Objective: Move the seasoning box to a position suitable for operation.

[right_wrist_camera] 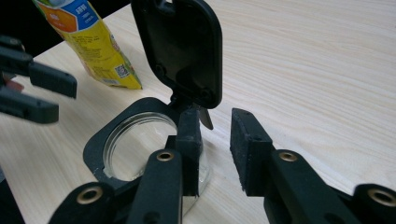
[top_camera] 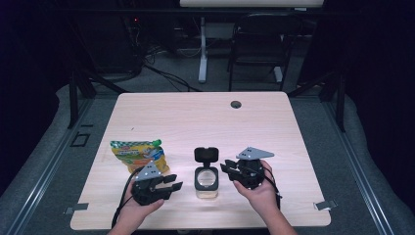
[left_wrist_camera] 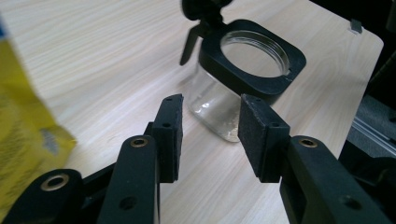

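Observation:
A clear glass jar (top_camera: 206,182) with a black square collar stands near the table's front, its hinged black lid (top_camera: 206,154) flipped up and open. My left gripper (top_camera: 177,182) is just left of it, open, nothing between its fingers; in the left gripper view the jar (left_wrist_camera: 252,56) sits a little beyond the left gripper (left_wrist_camera: 210,105). My right gripper (top_camera: 224,169) is at the jar's right, open. In the right gripper view the right gripper (right_wrist_camera: 215,119) is by the hinge under the lid (right_wrist_camera: 182,46), one finger against the collar (right_wrist_camera: 100,149), with no pad pressing.
A yellow snack pouch (top_camera: 139,154) with a green cap lies left of the jar, close behind the left hand; it also borders the left gripper view (left_wrist_camera: 23,121). The pale wood table (top_camera: 195,122) has a cable hole (top_camera: 236,104) at the back. A chair (top_camera: 259,44) stands beyond.

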`<state>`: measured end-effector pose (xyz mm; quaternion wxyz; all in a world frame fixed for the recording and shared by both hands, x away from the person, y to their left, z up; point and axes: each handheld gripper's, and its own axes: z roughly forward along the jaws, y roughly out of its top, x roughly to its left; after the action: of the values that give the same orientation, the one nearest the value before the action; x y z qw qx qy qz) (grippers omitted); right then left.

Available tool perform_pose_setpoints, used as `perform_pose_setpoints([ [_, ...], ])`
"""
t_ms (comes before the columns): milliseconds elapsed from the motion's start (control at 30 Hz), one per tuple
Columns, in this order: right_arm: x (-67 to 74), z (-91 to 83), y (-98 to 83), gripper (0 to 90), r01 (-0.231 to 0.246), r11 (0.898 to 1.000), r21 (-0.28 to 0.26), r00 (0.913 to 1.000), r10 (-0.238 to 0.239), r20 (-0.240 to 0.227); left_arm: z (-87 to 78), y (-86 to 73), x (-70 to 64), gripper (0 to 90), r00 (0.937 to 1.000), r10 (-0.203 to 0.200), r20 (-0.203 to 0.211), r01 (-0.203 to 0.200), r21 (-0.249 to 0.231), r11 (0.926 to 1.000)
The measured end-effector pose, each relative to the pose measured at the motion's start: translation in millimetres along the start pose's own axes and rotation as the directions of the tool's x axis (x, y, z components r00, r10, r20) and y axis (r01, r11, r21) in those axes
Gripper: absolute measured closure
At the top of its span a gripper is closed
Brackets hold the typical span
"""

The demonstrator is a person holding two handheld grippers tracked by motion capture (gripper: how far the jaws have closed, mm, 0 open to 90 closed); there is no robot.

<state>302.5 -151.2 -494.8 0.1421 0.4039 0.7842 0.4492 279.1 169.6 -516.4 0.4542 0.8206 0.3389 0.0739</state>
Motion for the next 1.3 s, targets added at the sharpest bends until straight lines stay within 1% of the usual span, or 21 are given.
perform_pose_setpoints([
  [33, 0.9, -1.0, 0.0, 71.9, 0.000, 1.000, 0.004, 1.0000, 0.000, -0.001, -4.2, 0.4, 2.7, 60.8, 1.0000, -0.005, -0.007, 0.005, 0.002, 1.0000],
  [67, 2.0, -2.2, -0.8, 71.3, 0.014, 1.000, 0.004, 0.9999, -0.014, 0.003, -7.8, 0.8, 4.8, 60.8, 0.9997, -0.015, -0.020, 0.015, -0.002, 0.9999],
  [100, 3.8, -3.2, -2.0, 70.5, 0.029, 1.000, 0.002, 0.9995, -0.029, 0.009, -10.7, 1.4, 7.6, 60.8, 0.9997, -0.018, -0.018, 0.018, -0.003, 0.9998],
  [133, 5.4, -3.9, -3.3, 69.7, 0.039, 0.999, 0.003, 0.9991, -0.039, 0.015, -12.8, 1.9, 8.8, 60.8, 0.9994, -0.030, -0.018, 0.030, -0.004, 0.9995],
  [167, 6.6, -4.3, -3.9, 69.1, 0.044, 0.999, 0.003, 0.9989, -0.044, 0.017, -15.8, 2.9, 10.9, 61.1, 0.9993, -0.032, -0.022, 0.032, -0.003, 0.9995],
  [200, 7.3, -5.2, -4.8, 68.6, 0.057, 0.998, 0.005, 0.9982, -0.057, 0.018, -19.5, 4.2, 12.1, 61.4, 0.9987, -0.034, -0.037, 0.034, -0.002, 0.9994],
  [233, 8.9, -5.0, -5.9, 68.5, 0.042, 0.999, -0.011, 0.9990, -0.042, 0.014, -23.0, 5.3, 13.7, 61.8, 0.9986, -0.036, -0.038, 0.036, -0.005, 0.9994],
  [300, 9.5, -7.1, -5.7, 67.6, 0.029, 1.000, 0.001, 0.9996, -0.029, -0.003, -31.3, 7.9, 16.1, 62.0, 0.9980, -0.039, -0.050, 0.039, -0.008, 0.9992],
  [400, 13.2, -10.3, -6.7, 67.6, 0.032, 0.999, -0.008, 0.9994, -0.032, -0.011, -39.7, 10.1, 19.0, 62.1, 0.9971, -0.035, -0.068, 0.035, -0.005, 0.9994],
  [467, 14.3, -12.2, -8.4, 67.7, 0.040, 0.999, -0.017, 0.9992, -0.040, -0.009, -46.6, 11.4, 22.8, 62.0, 0.9960, -0.030, -0.085, 0.031, 0.012, 0.9995],
  [533, 14.5, -13.1, -9.3, 67.8, 0.036, 0.999, -0.019, 0.9992, -0.037, -0.018, -52.8, 11.8, 27.3, 61.7, 0.9959, -0.042, -0.080, 0.043, 0.008, 0.9991],
  [667, 15.8, -14.3, -11.1, 67.3, 0.045, 0.999, -0.029, 0.9988, -0.046, -0.017, -67.3, 13.2, 36.1, 59.2, 0.9927, -0.071, -0.097, 0.071, -0.004, 0.9975],
  [700, 15.4, -14.9, -11.4, 67.1, 0.048, 0.999, -0.019, 0.9987, -0.048, -0.014, -70.6, 13.6, 38.0, 58.9, 0.9922, -0.075, -0.100, 0.075, -0.004, 0.9972],
  [867, 14.6, -16.1, -11.9, 66.1, 0.050, 0.999, -0.020, 0.9987, -0.050, -0.013, -83.0, 14.2, 42.6, 58.5, 0.9894, -0.085, -0.118, 0.085, -0.008, 0.9963],
  [900, 14.8, -16.9, -11.3, 65.8, 0.050, 0.999, -0.020, 0.9987, -0.050, -0.012, -85.4, 14.4, 42.9, 58.5, 0.9888, -0.088, -0.121, 0.087, -0.011, 0.9961],
  [967, 15.9, -18.5, -9.3, 65.8, 0.038, 0.999, -0.029, 0.9989, -0.039, -0.027, -91.6, 15.0, 43.3, 58.6, 0.9873, -0.089, -0.132, 0.088, -0.015, 0.9960],
  [1000, 17.1, -19.3, -7.4, 65.9, 0.037, 0.999, -0.036, 0.9986, -0.039, -0.036, -94.3, 15.1, 43.4, 58.6, 0.9868, -0.088, -0.136, 0.085, -0.027, 0.9960],
  [1067, 20.9, -20.8, -1.8, 66.4, 0.062, 0.998, -0.027, 0.9974, -0.063, -0.035, -100.1, 15.7, 44.5, 58.6, 0.9852, -0.086, -0.149, 0.082, -0.032, 0.9961],
  [1133, 25.0, -24.1, 2.8, 66.5, 0.089, 0.996, -0.024, 0.9954, -0.090, -0.035, -105.5, 15.7, 46.3, 58.6, 0.9815, -0.090, -0.169, 0.084, -0.041, 0.9956],
  [1200, 28.6, -27.6, 6.5, 66.6, 0.094, 0.996, -0.014, 0.9947, -0.094, -0.043, -110.1, 15.3, 48.5, 58.6, 0.9795, -0.095, -0.178, 0.087, -0.049, 0.9950],
  [1300, 32.6, -32.0, 12.4, 66.7, 0.113, 0.993, -0.017, 0.9929, -0.113, -0.037, -116.0, 14.3, 52.3, 58.4, 0.9758, -0.109, -0.189, 0.100, -0.058, 0.9933],
])
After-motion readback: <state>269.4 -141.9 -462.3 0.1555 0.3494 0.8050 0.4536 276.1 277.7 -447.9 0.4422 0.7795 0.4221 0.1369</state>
